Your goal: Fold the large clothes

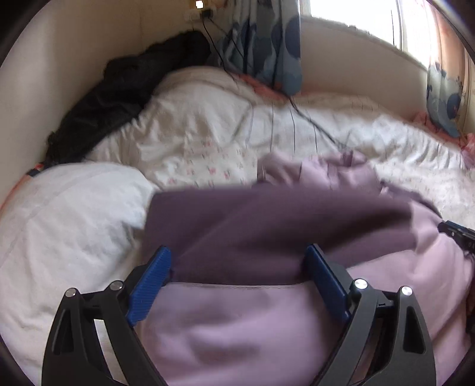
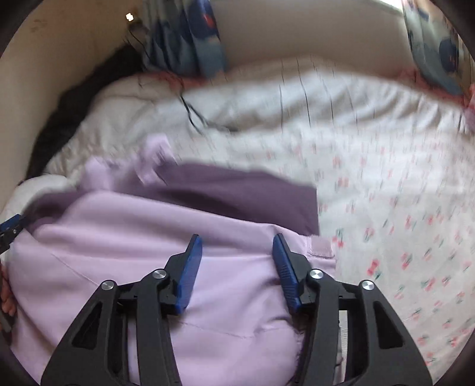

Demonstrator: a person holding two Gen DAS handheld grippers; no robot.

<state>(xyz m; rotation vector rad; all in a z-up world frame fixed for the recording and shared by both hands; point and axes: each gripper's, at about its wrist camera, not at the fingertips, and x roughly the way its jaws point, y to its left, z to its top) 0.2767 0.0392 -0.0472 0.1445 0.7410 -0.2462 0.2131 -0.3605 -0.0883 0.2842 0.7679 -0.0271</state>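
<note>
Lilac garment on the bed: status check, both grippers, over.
Left gripper open, right gripper open, neither pinching cloth. Lilac garment bunched on floral bedding, darker purple band across it. Black cable beyond, clear of garment.

No text, label, brand, number or sign can be read in either view. The duvet (image 2: 386,207) carries only a small pink and green printed motif, no letters, and it is blurred. The curtain (image 1: 267,44) beyond the duvet shows big dark blue blots, no writing. A small lit square (image 1: 199,4) on the wall just beside the curtain is too small to tell any mark on it.
</note>
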